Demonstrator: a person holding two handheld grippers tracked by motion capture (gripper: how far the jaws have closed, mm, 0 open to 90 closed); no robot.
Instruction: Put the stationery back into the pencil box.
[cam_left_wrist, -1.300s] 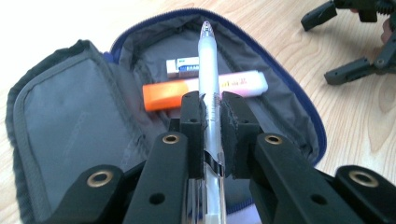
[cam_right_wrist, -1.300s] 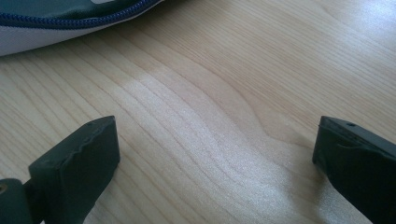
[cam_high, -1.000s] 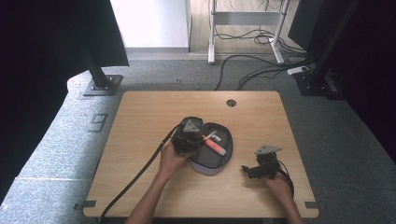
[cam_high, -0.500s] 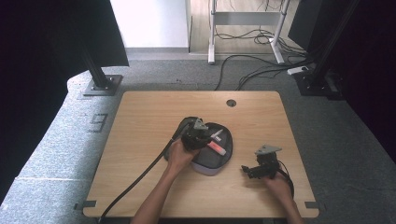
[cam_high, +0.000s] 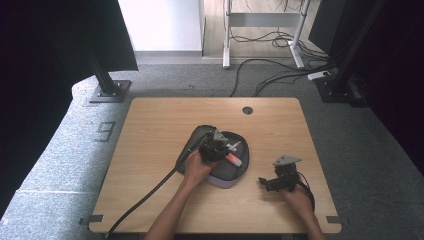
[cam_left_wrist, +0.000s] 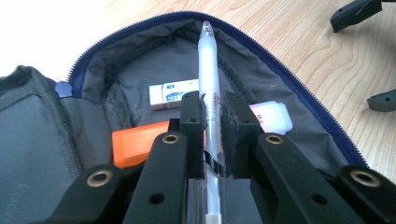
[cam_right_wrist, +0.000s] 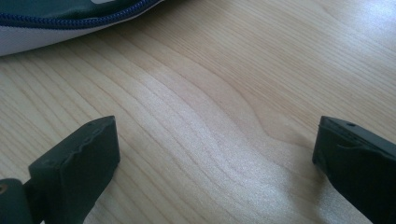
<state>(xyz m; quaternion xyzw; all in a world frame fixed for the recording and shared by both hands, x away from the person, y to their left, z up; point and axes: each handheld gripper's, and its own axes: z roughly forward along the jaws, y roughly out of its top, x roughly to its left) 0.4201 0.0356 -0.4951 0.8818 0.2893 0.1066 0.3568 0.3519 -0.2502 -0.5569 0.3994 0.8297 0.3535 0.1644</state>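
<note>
1. Left gripper view: the left gripper (cam_left_wrist: 214, 121) is seen pinching a clear-barrelled pen (cam_left_wrist: 208, 70), its pads pressed against the barrel at mid-frame, with the pen's tip pointing toward the top centre of the frame.
2. The pen is held over the open pencil case (cam_left_wrist: 116, 79), whose blue zip arcs across the upper half of the frame; a white eraser (cam_left_wrist: 172, 94), an orange block (cam_left_wrist: 139, 145) and a pale pink piece (cam_left_wrist: 273, 116) are seen lying inside.
3. In the high view, the same gripper (cam_high: 220, 145) is placed at the centre of the frame above the case (cam_high: 235, 172), which lies on the tabletop (cam_high: 160, 125).
4. The right gripper (cam_high: 272, 184) is held low at the lower right of that frame, beside the case; its jaws are spread wide with nothing between them, as the right gripper view shows.
5. The step in hand is judged to be the placing of the pen into the case.
6. The next move calls for the pen to be lowered flat onto the lining, clear of the zip edge, and only then released.
</note>
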